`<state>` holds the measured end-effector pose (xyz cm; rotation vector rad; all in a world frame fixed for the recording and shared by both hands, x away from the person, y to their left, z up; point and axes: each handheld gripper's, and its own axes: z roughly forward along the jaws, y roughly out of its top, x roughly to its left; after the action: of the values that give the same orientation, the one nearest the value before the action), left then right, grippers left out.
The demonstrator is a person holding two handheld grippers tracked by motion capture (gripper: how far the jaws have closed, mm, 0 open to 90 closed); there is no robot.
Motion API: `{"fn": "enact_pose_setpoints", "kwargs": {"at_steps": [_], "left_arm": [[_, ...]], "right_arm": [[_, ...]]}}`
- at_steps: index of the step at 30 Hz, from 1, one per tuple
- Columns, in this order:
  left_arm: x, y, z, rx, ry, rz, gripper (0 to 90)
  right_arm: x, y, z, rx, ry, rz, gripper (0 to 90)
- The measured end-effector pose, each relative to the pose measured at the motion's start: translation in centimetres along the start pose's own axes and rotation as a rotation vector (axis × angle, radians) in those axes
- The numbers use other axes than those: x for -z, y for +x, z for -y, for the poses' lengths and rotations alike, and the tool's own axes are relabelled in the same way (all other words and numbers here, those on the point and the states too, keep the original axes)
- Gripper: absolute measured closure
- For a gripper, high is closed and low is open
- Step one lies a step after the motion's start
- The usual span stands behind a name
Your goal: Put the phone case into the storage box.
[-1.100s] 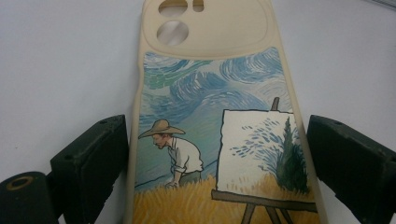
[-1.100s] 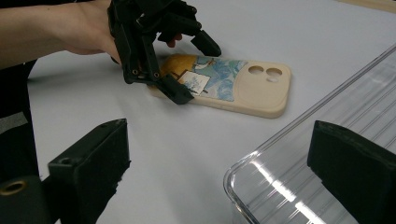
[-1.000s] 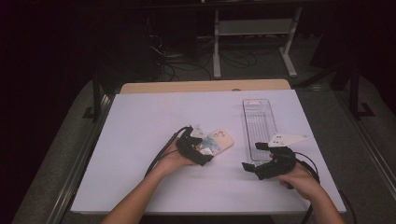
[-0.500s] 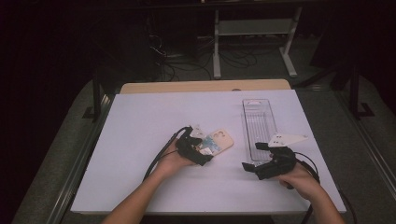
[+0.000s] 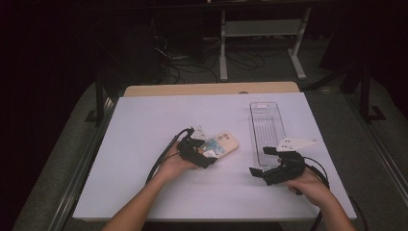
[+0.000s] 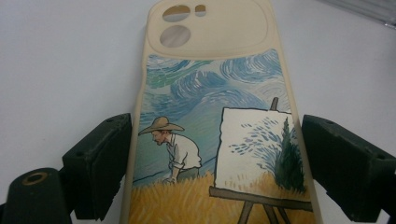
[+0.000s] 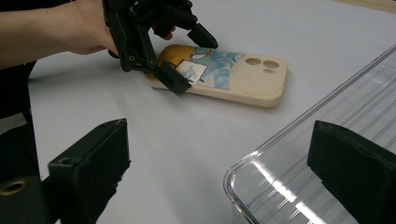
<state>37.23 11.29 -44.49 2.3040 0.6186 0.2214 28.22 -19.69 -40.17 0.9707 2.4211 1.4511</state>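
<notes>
A cream phone case (image 5: 225, 143) printed with a painter in a wheat field lies face down on the white table top (image 5: 144, 125), left of centre. My left gripper (image 5: 203, 152) straddles the case's lower end. In the left gripper view the case (image 6: 210, 70) runs up between the jaws, and my left gripper (image 6: 217, 126) has both pads against its long edges. The right gripper view shows that gripper (image 7: 191, 58) farther off, on the case (image 7: 252, 77). My right gripper (image 5: 261, 161) stands open by the near end of a clear tray (image 5: 267, 125), holding nothing.
In the right gripper view the empty tray's near corner (image 7: 327, 102) lies just ahead of my right gripper (image 7: 219, 135). A black cable (image 5: 163, 156) trails from the left gripper towards the front edge. Metal rails line the table's sides, and the floor beyond is dark.
</notes>
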Motion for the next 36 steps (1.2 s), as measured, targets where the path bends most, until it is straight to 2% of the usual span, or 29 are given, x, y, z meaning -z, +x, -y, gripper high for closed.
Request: {"fn": "enact_pose_setpoints", "kwargs": {"at_steps": [5, 10, 12, 13, 14, 21, 23, 24, 26, 28, 29, 30, 34, 36], "left_arm": [[0.7, 0.2, -0.2, -0.007, -0.01, 0.013, 11.2], [1.5, 0.0, -0.5, -0.005, -0.019, 0.05, 11.1], [1.8, 0.2, -0.6, -0.027, -0.002, 0.06, 11.1], [2.1, 0.3, -0.7, -0.053, 0.01, 0.058, 11.1], [2.2, 0.3, -0.7, -0.046, 0.004, 0.062, 11.1], [3.5, 0.6, -1.0, -0.06, -0.002, 0.08, 11.1], [4.0, 0.6, -0.9, -0.053, 0.001, 0.089, 11.1], [4.5, 0.7, -0.9, -0.034, -0.018, 0.099, 11.1], [5.1, 1.0, -0.8, -0.056, -0.01, 0.111, 11.1], [5.5, 1.0, -0.8, -0.06, -0.016, 0.108, 11.1], [5.9, 1.2, -0.8, -0.081, -0.001, 0.109, 11.1], [6.0, 1.1, -0.8, -0.068, -0.014, 0.115, 11.1], [7.2, 1.3, -1.1, -0.095, -0.031, 0.138, 11.1], [7.7, 1.3, -1.2, -0.09, -0.042, 0.155, 11.1]], "right_arm": [[0.0, 0.0, 0.0, 0.0, 0.0, 0.0, 5.0], [0.0, 0.0, 0.0, 0.001, -0.001, -0.001, 5.1], [0.0, 0.0, 0.0, 0.001, -0.001, -0.001, 5.0], [0.0, 0.0, 0.0, 0.001, -0.001, -0.002, 5.1], [0.0, 0.0, 0.0, 0.001, -0.001, -0.002, 5.1], [0.0, 0.0, 0.0, -0.001, -0.001, -0.001, 5.0], [0.0, 0.0, 0.0, -0.001, 0.002, 0.0, 5.0], [0.1, -0.1, -0.1, -0.002, 0.004, -0.003, 5.0], [0.1, 0.0, -0.1, -0.001, 0.006, -0.003, 5.0], [0.0, 0.0, -0.1, 0.001, 0.007, -0.002, 5.0], [0.0, 0.0, -0.1, 0.003, 0.008, -0.001, 5.0], [0.0, 0.0, -0.1, 0.0, 0.008, -0.001, 5.0], [0.0, -0.1, -0.1, 0.0, 0.007, -0.009, 5.0], [0.0, -0.1, -0.2, 0.003, 0.012, -0.009, 5.0]]}}
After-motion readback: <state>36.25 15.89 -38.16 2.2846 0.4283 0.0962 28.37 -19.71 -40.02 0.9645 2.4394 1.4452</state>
